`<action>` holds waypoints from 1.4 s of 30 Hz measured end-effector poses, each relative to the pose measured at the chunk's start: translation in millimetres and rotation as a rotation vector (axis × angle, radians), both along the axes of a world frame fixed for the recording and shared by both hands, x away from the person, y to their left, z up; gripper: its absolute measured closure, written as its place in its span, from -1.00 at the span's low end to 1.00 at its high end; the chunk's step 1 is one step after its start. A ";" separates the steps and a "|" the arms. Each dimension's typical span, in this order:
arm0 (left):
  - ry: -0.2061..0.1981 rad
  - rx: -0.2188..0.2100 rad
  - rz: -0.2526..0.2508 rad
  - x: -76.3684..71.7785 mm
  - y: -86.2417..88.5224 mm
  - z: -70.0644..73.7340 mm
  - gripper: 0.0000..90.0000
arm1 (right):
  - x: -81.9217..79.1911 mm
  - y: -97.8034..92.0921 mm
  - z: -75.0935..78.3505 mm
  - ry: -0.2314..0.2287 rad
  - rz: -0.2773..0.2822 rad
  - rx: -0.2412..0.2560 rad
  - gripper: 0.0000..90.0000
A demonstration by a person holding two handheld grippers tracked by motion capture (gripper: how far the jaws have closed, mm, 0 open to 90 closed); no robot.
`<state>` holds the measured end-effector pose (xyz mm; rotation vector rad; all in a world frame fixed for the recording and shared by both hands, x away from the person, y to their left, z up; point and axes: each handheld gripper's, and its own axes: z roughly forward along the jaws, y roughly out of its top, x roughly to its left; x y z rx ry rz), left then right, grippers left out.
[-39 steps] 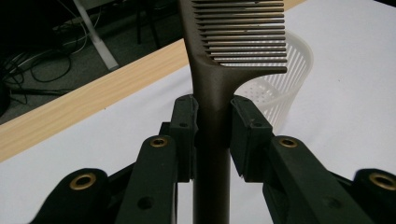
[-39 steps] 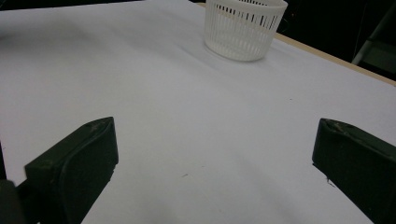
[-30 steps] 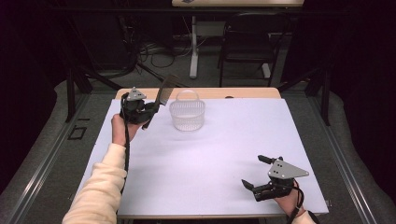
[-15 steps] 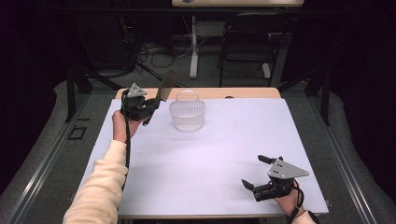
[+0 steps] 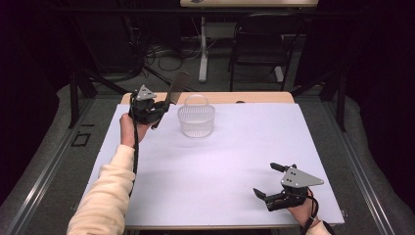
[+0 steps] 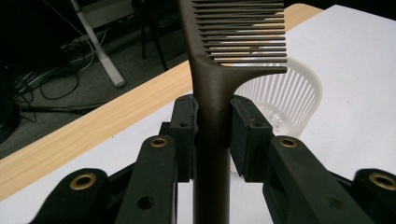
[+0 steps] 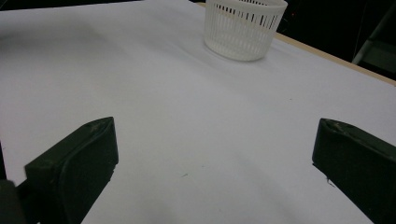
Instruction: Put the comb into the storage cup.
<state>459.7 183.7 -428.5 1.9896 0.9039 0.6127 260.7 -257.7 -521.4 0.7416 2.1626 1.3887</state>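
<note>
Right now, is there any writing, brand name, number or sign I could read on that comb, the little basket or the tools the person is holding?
None can be read.
comb: plain dark plastic, no print.
white basket: bare slotted walls, no label.
left hand-held gripper, shut on the comb: black jaws, no marking.
right hand-held gripper, open: no marking.
white table cover: blank.
</note>
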 end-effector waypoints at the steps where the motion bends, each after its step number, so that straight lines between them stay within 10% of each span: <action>1: -0.008 0.005 0.001 0.2 -0.6 0.3 0.61 | 0.1 0.0 0.0 0.000 0.000 0.000 -1.00; 42: -0.044 0.004 -0.047 21.2 -25.8 4.8 0.61 | 0.3 0.2 -0.3 0.004 0.002 0.001 -1.00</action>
